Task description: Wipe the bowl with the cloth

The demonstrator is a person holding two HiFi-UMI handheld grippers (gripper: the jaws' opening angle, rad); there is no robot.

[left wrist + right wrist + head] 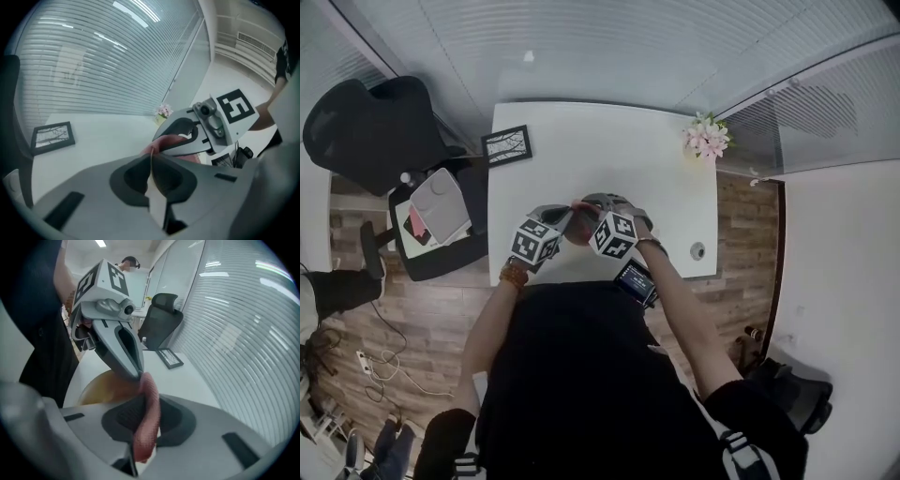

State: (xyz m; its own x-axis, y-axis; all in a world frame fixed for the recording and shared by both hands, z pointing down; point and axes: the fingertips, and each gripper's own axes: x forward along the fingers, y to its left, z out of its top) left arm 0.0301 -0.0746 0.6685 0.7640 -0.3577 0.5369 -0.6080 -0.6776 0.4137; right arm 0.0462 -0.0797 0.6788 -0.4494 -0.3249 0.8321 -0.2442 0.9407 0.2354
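Over the front edge of the white table (609,150) both grippers meet. My left gripper (151,161) is shut on the thin rim of a yellow-brown bowl (101,389), which hangs below its jaws in the right gripper view. A pink cloth (149,408) runs between the jaws of my right gripper (145,416), which are shut on it. The cloth's far end touches the bowl's rim at the left gripper's tips. In the head view the left gripper (567,216) and right gripper (584,206) point at each other, with the cloth (578,228) between them. The bowl's inside is mostly hidden.
A framed picture (506,144) lies at the table's far left and a pot of pink flowers (707,137) stands at its far right corner. A black chair (370,122) and a low stand (441,211) are left of the table. A dark device (636,279) sits at the front edge.
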